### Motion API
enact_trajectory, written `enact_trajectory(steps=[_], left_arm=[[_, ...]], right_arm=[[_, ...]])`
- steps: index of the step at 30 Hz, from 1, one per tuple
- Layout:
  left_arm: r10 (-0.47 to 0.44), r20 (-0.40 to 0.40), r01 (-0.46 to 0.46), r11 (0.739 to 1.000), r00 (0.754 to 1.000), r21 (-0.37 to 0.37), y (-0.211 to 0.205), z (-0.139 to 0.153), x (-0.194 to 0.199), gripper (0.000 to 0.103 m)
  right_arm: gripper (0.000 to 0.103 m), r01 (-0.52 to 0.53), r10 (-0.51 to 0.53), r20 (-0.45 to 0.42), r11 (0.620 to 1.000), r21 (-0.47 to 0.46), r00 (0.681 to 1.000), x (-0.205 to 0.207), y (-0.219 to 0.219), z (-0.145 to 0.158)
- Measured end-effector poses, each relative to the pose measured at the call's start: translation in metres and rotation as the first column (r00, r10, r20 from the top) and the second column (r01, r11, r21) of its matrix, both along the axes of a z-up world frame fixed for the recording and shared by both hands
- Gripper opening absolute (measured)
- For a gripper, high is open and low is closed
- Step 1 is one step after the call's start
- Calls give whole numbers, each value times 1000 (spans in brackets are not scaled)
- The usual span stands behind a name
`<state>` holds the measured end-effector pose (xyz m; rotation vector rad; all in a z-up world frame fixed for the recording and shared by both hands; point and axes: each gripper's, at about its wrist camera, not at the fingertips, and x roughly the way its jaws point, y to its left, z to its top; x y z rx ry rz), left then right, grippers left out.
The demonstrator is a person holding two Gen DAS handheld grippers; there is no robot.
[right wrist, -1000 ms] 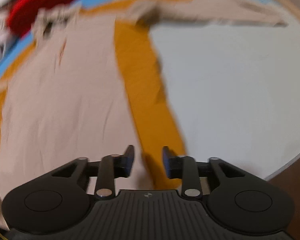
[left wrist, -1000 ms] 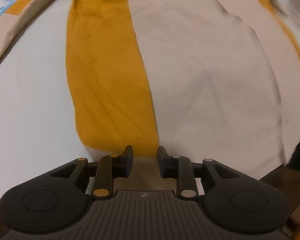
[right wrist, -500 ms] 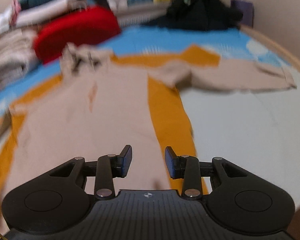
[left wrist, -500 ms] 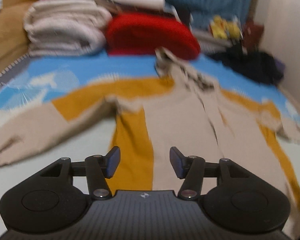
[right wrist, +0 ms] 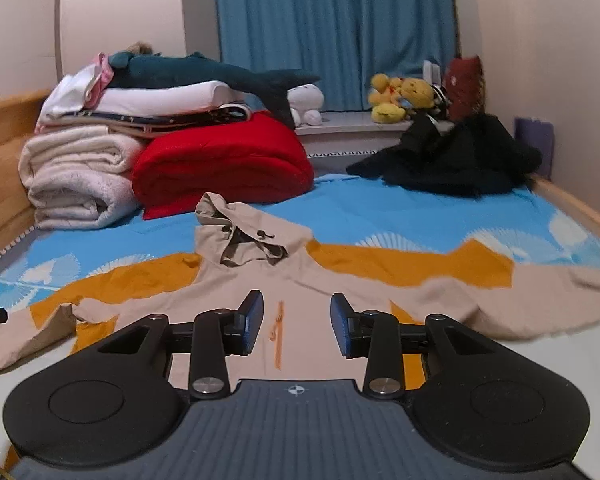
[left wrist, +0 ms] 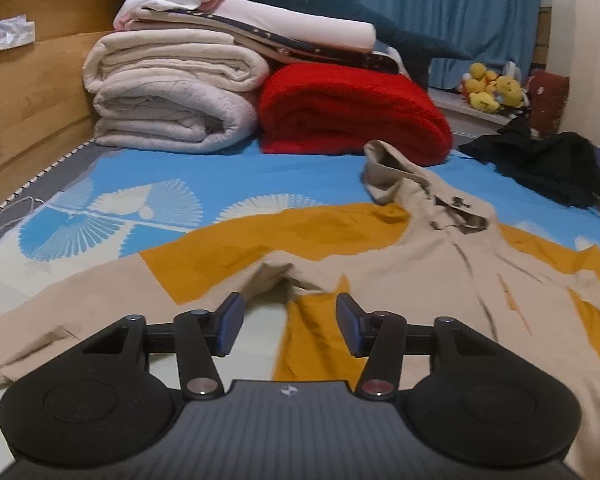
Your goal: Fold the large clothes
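Bedroom with blue curtain (right wrist: 336,32) on the far wall and a wooden bed frame (left wrist: 28,92) along the left side. The bed (left wrist: 228,168) carries a blue sheet with a white fan print; its near edge is cut off below both views.

The task item, a beige and mustard hooded jacket (right wrist: 236,292), lies spread flat on the near half of the bed, hood toward the far wall, sleeves out to either side. The end of each sleeve runs out of frame or is hidden behind the gripper bodies, and the hem cannot be seen.

Behind it: rolled white blankets (left wrist: 168,100), a folded red blanket (right wrist: 224,160), and a stack of folded linen topped by a dark teal plush shark (right wrist: 204,76). A heap of black clothing (right wrist: 460,156) sits at far right; individual garments cannot be made out. Yellow plush toys (right wrist: 396,96) occupy the sill.

Left gripper (left wrist: 286,324): jaws spread but closing, nothing between them, held above the jacket's left armpit area. Right gripper (right wrist: 296,322): jaws spread, empty, above the chest.
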<state>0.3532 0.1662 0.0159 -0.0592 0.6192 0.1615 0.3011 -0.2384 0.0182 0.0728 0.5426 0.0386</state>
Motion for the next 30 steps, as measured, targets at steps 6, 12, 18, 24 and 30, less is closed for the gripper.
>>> enact_trajectory(steps=[6, 12, 18, 24, 30], left_arm=[[23, 5, -23, 1000, 1000, -17, 19, -14, 18, 43], [49, -6, -49, 999, 999, 10, 31, -27, 33, 41], [119, -41, -119, 993, 992, -1, 50, -46, 47, 41], [174, -62, -174, 985, 983, -4, 68, -64, 56, 42], [286, -132, -297, 951, 949, -79, 107, -93, 58, 62]], right_arm=[[41, -6, 8, -43, 998, 55, 999, 48, 37, -5], [43, -73, 77, -45, 994, 82, 996, 76, 61, -25], [43, -109, 119, -110, 990, 94, 987, 90, 72, -47], [43, -136, 142, -80, 988, 76, 987, 95, 78, -44], [41, -144, 151, -90, 986, 83, 984, 101, 82, -48]])
